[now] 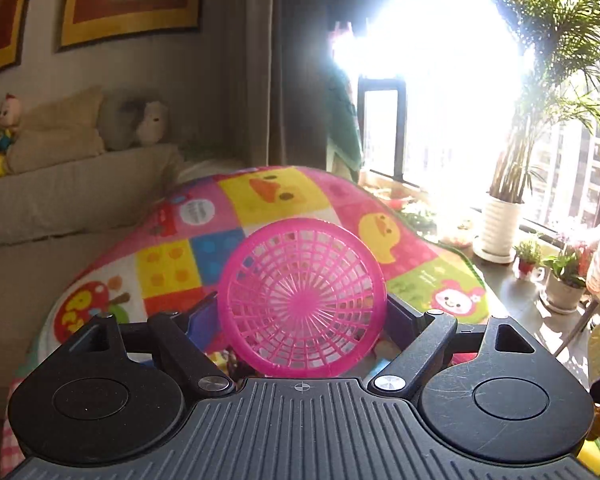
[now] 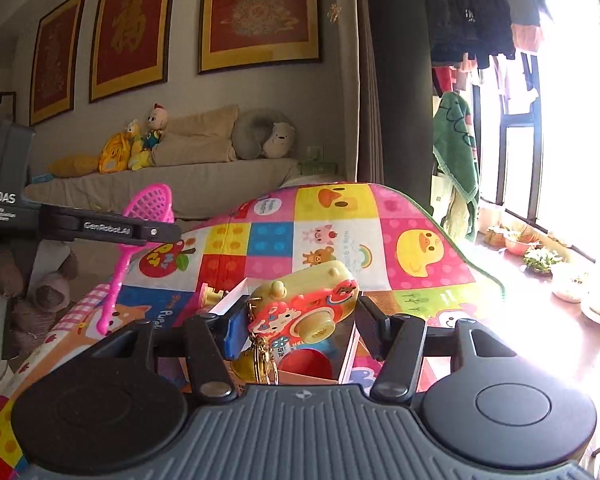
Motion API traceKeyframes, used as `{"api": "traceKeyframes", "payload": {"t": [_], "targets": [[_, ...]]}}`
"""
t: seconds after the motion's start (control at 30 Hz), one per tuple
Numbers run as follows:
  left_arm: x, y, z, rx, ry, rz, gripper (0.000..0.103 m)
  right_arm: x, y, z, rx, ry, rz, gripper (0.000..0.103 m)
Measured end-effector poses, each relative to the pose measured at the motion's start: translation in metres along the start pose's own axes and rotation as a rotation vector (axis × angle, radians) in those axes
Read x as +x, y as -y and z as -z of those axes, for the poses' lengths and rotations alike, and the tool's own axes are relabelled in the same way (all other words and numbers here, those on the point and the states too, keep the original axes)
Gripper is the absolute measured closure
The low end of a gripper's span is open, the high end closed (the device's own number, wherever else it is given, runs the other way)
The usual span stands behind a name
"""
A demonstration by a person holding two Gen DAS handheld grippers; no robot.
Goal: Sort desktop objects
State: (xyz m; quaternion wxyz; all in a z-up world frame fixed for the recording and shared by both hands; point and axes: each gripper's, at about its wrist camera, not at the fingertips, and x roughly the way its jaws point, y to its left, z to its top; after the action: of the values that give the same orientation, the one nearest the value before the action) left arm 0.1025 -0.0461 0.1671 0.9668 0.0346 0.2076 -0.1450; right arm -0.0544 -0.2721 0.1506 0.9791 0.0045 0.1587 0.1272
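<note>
Left tool (image 1: 302,316) is clamping a pink basket (image 1: 302,304); right tool (image 2: 296,320) is clamping a toy camera (image 2: 306,304) above the patchwork-covered worktop (image 2: 416,248).

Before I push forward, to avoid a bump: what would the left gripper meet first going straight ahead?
Holding the pink mesh strainer, the left gripper would likely carry it into the colourful patchwork cloth humped ahead; depth is unclear.

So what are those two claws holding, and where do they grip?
The left gripper pinches the pink strainer by its round rim; the right gripper squeezes the toy camera by its sides.
</note>
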Motion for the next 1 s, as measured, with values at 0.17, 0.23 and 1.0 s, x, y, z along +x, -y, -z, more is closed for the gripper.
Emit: {"api": "traceKeyframes", "payload": {"t": [0.17,0.23,1.0], "targets": [[0.071,0.012,0.007,0.041,-0.078,-0.017,0.015,0.004,0.007,0.011,-0.005,-0.016,0.011,0.049],[0.093,0.013,0.019,0.055,-0.114,-0.012,0.015,0.006,0.013,0.014,0.011,-0.025,0.016,0.054],[-0.007,-0.019,0.127,-0.067,-0.245,-0.031,0.0,0.054,0.036,0.086,-0.05,-0.289,0.082,0.032]]}}
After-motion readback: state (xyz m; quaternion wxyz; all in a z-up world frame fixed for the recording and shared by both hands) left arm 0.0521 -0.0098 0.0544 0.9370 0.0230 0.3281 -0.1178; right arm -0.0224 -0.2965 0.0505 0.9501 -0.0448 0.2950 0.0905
